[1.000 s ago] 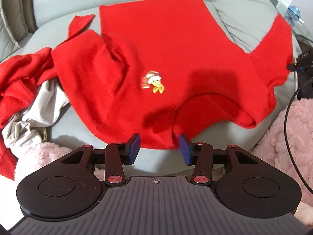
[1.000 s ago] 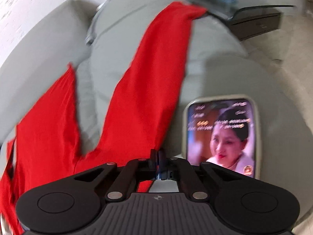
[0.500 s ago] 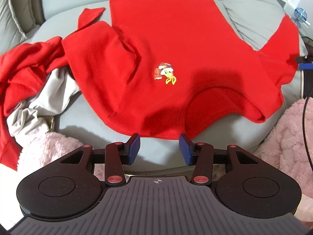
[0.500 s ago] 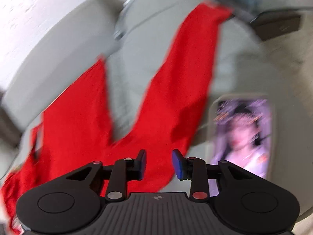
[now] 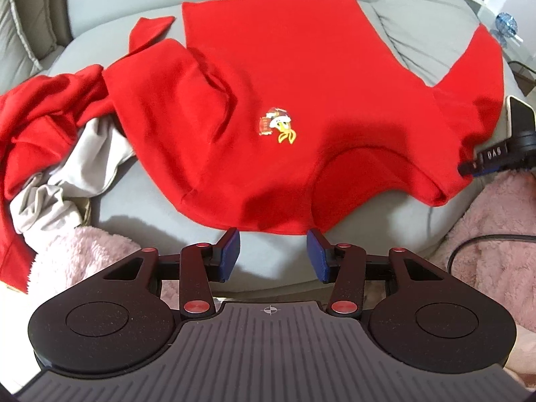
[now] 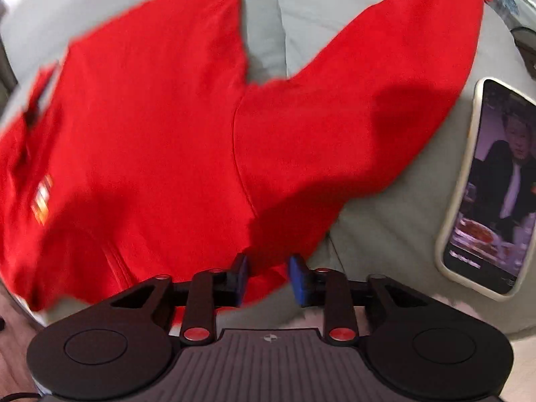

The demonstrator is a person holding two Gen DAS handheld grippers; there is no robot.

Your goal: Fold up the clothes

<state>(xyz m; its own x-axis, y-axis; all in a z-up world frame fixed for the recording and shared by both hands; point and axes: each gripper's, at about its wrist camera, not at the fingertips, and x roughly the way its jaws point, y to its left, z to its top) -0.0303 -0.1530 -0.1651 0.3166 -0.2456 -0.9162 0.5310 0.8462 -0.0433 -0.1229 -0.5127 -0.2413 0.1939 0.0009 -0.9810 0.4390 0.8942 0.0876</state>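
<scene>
red shirt [image 5: 301, 100] flat on sofa [image 5: 274, 261]

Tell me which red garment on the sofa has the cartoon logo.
The red sweatshirt spread flat mid-cushion, with the small cartoon logo on its chest. The other red garment lies crumpled at left, no logo showing.

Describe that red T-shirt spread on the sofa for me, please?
The red T-shirt looks like soft cotton and lies face up, mostly flat, on the grey sofa cushion, collar nearest the camera. A small cartoon emblem sits on its chest. One sleeve spreads out; the other is creased beside a heap of other clothes. Neither gripper touches it.
</scene>
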